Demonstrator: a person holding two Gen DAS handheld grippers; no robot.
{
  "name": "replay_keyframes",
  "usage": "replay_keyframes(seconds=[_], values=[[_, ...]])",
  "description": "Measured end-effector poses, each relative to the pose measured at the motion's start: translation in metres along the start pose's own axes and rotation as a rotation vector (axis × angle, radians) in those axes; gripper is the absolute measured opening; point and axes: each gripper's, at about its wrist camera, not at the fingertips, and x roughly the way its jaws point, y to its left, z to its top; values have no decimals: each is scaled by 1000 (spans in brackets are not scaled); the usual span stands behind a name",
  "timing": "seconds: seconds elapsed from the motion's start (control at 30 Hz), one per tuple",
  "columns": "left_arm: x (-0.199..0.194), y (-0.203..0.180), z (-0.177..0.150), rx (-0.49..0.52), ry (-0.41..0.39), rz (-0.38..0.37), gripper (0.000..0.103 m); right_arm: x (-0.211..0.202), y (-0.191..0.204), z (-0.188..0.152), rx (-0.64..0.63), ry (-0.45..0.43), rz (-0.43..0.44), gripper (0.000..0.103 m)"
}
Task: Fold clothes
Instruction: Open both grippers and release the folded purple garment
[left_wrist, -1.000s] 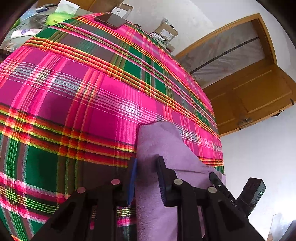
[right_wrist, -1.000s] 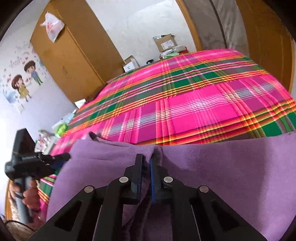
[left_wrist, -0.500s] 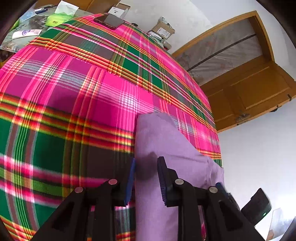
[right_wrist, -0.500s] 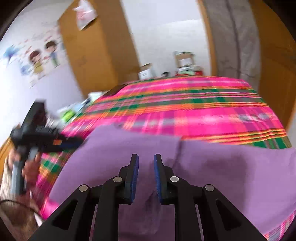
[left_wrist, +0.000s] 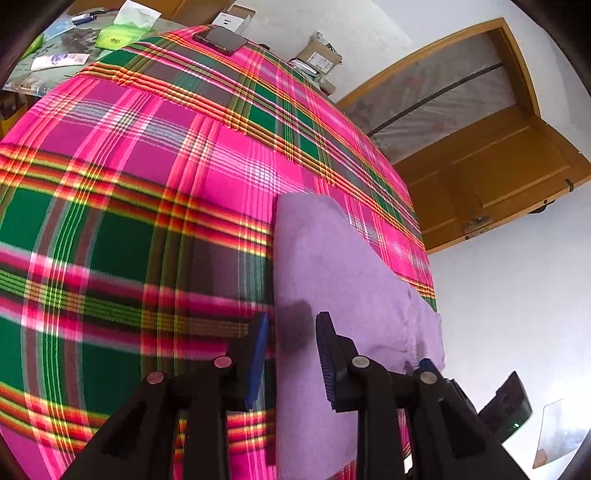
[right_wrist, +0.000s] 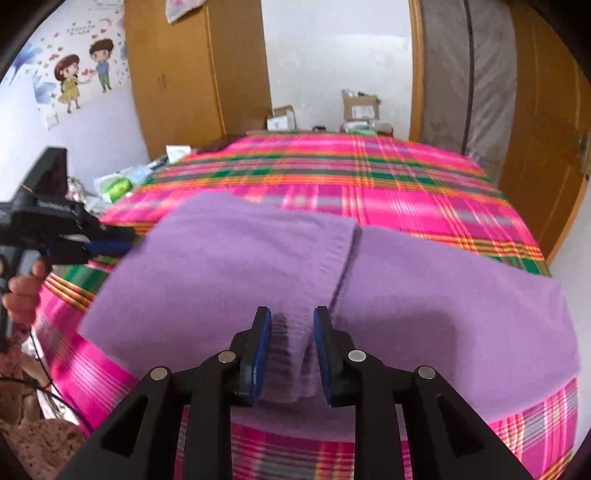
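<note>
My left gripper (left_wrist: 290, 338) stands parted over the near edge of the purple garment (right_wrist: 258, 258), which lies folded on the plaid bedspread (left_wrist: 147, 166) toward my 1 o'clock. My right gripper (right_wrist: 291, 332) is also parted, straddling a raised fold at 12 o'clock. Closing there might pinch several layers and drag the fold crooked.

Plaid bedspread (left_wrist: 147, 206) in pink, green and orange, spread beneath and ahead of the jaws. Phone (left_wrist: 220, 39) at its far edge, well ahead. Cardboard boxes (right_wrist: 360, 107) beyond, against the white wall. Wooden wardrobe (right_wrist: 177, 70) ahead-left; cartoon wall stickers (right_wrist: 79, 75) farther left. Wooden door (left_wrist: 491, 173) to the right.
</note>
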Motion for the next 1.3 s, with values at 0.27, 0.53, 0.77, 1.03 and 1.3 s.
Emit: replay_keyframes(seconds=[0.27, 0.53, 0.77, 1.03, 1.3], values=[[10, -3, -15, 31, 66, 12, 29, -1, 46, -2, -107, -27, 88, 33], [13, -1, -28, 51, 88, 10, 29, 13, 35, -32, -72, 62, 37, 33], [9, 6, -32, 45, 89, 3, 29, 4, 49, -26, -91, 36, 41, 34], [1, 10, -44, 63, 80, -4, 30, 15, 94, -17, -196, 12, 125, 38], [-5, 10, -47, 119, 89, 22, 30, 31, 96, -30, -203, 72, 112, 39]])
